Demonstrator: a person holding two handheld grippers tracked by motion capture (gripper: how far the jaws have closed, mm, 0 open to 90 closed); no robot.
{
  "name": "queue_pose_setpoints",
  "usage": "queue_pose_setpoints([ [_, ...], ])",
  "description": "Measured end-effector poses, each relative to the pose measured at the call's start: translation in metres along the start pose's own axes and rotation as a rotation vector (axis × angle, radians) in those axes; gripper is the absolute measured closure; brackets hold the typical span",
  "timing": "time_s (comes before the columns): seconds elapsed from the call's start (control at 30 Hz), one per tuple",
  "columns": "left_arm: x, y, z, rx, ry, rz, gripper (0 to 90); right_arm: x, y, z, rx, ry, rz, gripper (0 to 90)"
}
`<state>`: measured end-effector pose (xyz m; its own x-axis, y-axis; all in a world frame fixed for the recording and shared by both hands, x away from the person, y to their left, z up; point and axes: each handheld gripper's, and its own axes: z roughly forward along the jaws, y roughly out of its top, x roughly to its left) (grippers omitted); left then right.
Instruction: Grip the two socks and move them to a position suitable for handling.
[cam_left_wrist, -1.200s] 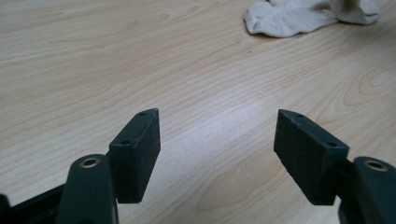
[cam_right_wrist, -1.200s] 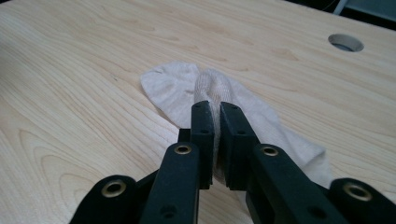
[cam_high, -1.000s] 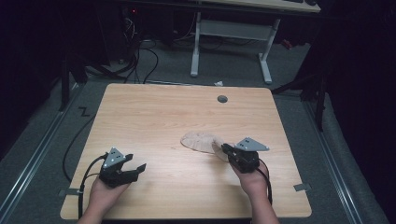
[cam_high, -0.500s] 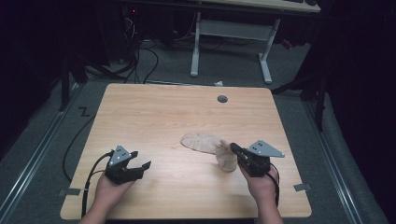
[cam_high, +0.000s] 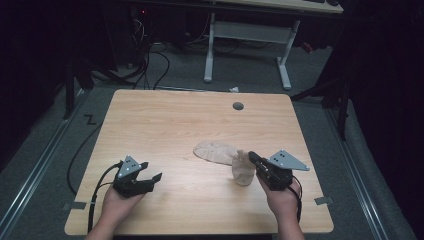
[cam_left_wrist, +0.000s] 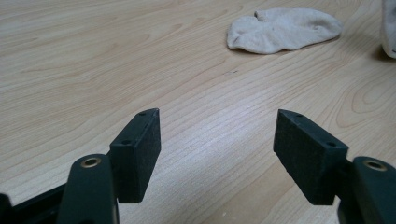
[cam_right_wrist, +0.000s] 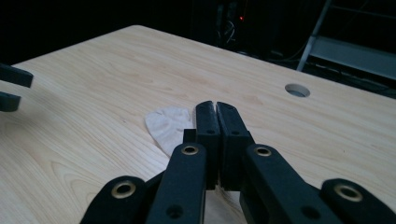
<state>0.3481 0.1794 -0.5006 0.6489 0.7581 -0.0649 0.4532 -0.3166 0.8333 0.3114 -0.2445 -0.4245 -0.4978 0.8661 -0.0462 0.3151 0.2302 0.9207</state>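
Wooden table (cam_high: 165, 125) bears a sock (cam_high: 216, 151); right gripper (cam_high: 253, 159) pinches another sock (cam_high: 243, 170)

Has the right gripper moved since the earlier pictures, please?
Yes. The right gripper, shut on the sock, has moved toward the table's right edge, lifting one end.

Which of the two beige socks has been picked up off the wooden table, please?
The beige sock hanging from the shut right gripper is lifted. The other beige sock lies flat on the wooden table, farther from the person.
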Motion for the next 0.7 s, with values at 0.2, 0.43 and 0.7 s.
queue_pose_setpoints([
  [0.2, 0.0, 0.0, -0.001, 0.001, 0.005, 0.005, 32.6, 0.008, 0.009, -0.008, -0.043, 0.02, -0.009, 88.8],
  [0.43, 0.003, -0.005, -0.008, 0.001, 0.021, -0.003, 32.6, 0.031, 0.024, -0.009, -0.091, 0.08, -0.052, 88.7],
  [0.7, 0.004, -0.006, -0.011, -0.002, 0.026, -0.006, 32.5, 0.062, 0.029, 0.001, -0.104, 0.211, -0.06, 88.7],
])
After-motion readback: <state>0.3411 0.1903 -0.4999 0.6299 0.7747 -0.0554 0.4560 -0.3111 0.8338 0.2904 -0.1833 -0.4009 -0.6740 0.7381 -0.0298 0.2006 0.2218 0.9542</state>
